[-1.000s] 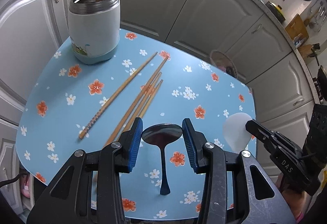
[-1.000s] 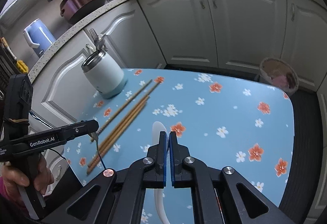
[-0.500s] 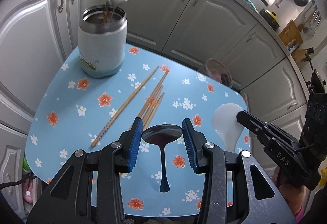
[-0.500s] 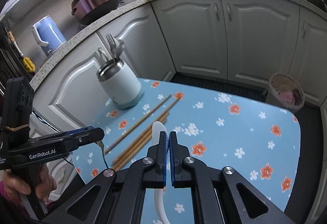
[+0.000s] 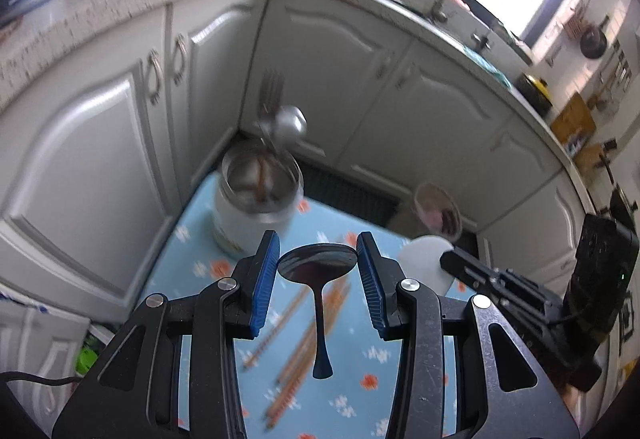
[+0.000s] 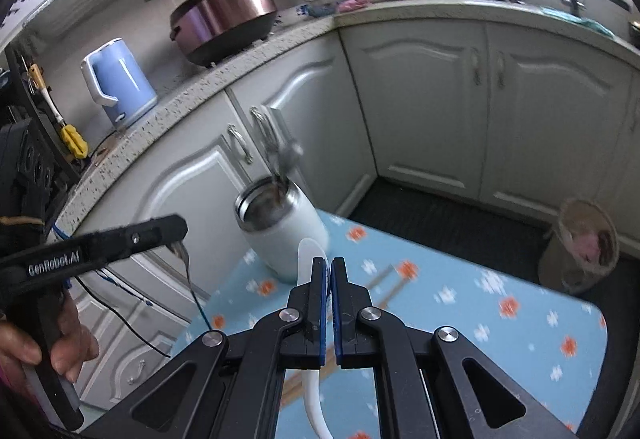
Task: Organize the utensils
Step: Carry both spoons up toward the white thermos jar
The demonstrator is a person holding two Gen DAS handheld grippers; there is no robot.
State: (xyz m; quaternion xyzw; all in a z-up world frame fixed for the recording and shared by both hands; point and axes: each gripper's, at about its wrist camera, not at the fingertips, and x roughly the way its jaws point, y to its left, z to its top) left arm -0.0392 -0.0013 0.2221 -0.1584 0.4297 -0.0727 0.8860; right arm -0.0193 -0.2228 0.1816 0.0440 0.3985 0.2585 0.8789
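Note:
My left gripper (image 5: 317, 271) is shut on the bowl of a dark metal spoon (image 5: 318, 267), its handle hanging down toward me, high above the table. My right gripper (image 6: 330, 279) is shut on a white spoon (image 6: 309, 253), which also shows in the left wrist view (image 5: 424, 259). The white utensil holder (image 5: 256, 207) with a steel rim holds a fork and a spoon; it stands at the table's far left corner and shows in the right wrist view (image 6: 280, 231). Several wooden chopsticks (image 5: 316, 335) lie on the blue floral table (image 5: 400, 379).
White cabinets (image 6: 420, 99) enclose the table on two sides. A waste basket (image 6: 582, 251) stands on the floor to the right. A blue kettle (image 6: 116, 83) and a cooker pot (image 6: 224, 19) sit on the counter.
Both grippers have risen and tilted up, each still holding its spoon. The utensil holder now sits nearer the middle of both views, seen from above.

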